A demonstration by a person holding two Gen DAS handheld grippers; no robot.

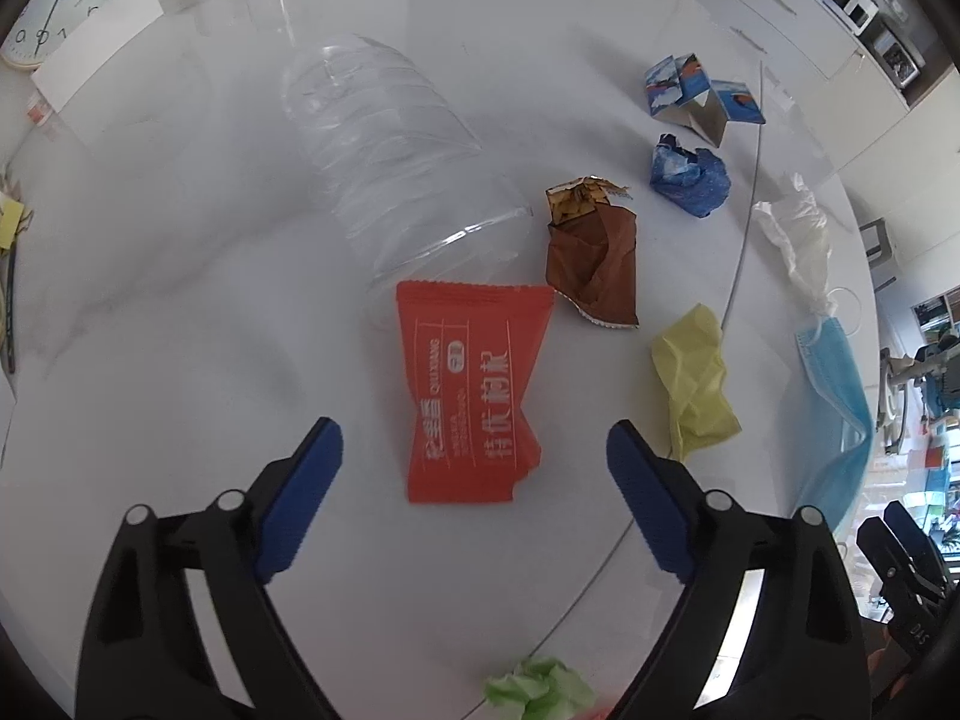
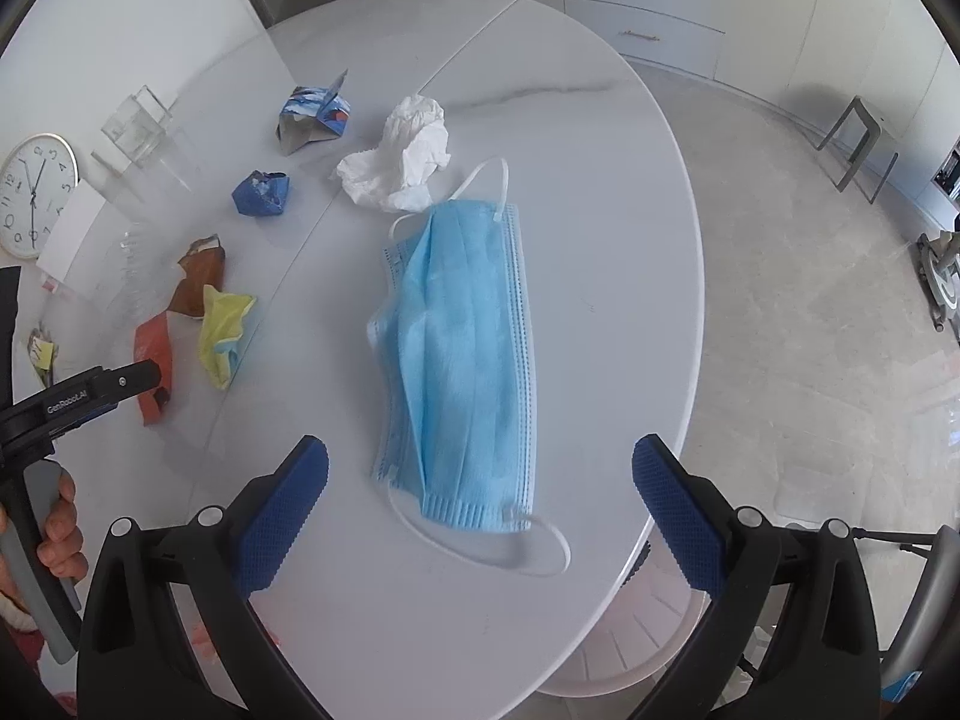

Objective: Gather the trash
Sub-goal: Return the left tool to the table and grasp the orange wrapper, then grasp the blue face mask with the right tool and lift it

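Observation:
My left gripper (image 1: pixel 474 456) is open above the white table (image 1: pixel 180 300), its fingers on either side of the near end of a red snack wrapper (image 1: pixel 471 390). Beyond the wrapper lie a clear plastic cup on its side (image 1: pixel 384 156), a brown wrapper (image 1: pixel 591 252), a yellow crumpled paper (image 1: pixel 696 378), a blue crumpled ball (image 1: pixel 690 174) and a blue-white folded carton (image 1: pixel 702 90). My right gripper (image 2: pixel 480 480) is open over the near end of a light blue face mask (image 2: pixel 462 348). A white crumpled tissue (image 2: pixel 402 156) lies just beyond the mask.
A green crumpled paper (image 1: pixel 540 690) lies below my left gripper. A wall clock (image 2: pixel 33 192), a glass container (image 2: pixel 135 126) and a white card (image 1: pixel 102 42) stand at the table's far left. The table edge (image 2: pixel 684 360) runs to the right of the mask, with floor beyond.

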